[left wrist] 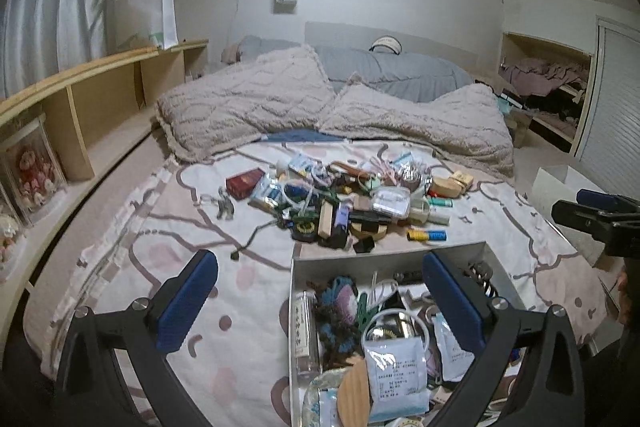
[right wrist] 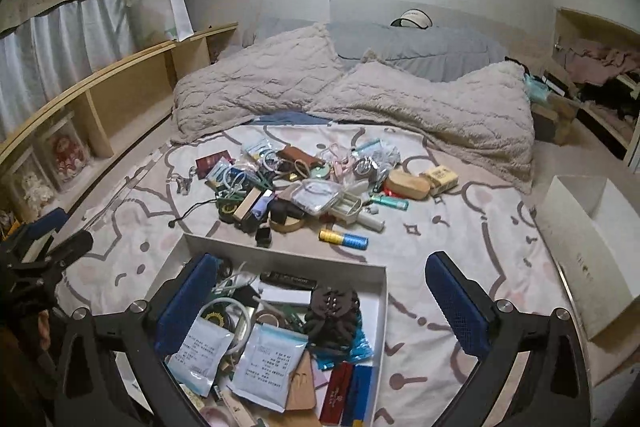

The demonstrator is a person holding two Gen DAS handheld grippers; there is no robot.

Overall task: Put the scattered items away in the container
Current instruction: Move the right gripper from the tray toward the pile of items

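- Your left gripper (left wrist: 320, 301) has wide fingers, holding nothing.
- Your right gripper (right wrist: 318, 303) also wide, empty.
- The white box (right wrist: 280, 254) lies at 6 o'clock of the scattered pile (right wrist: 304, 183).

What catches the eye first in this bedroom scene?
A heap of scattered items sprawls mid-bed on the patterned sheet. Nearer, a white container is already crowded with packets. Both blue-padded claws hang open: left claw straddling the container's left wall, right claw straddling its right.
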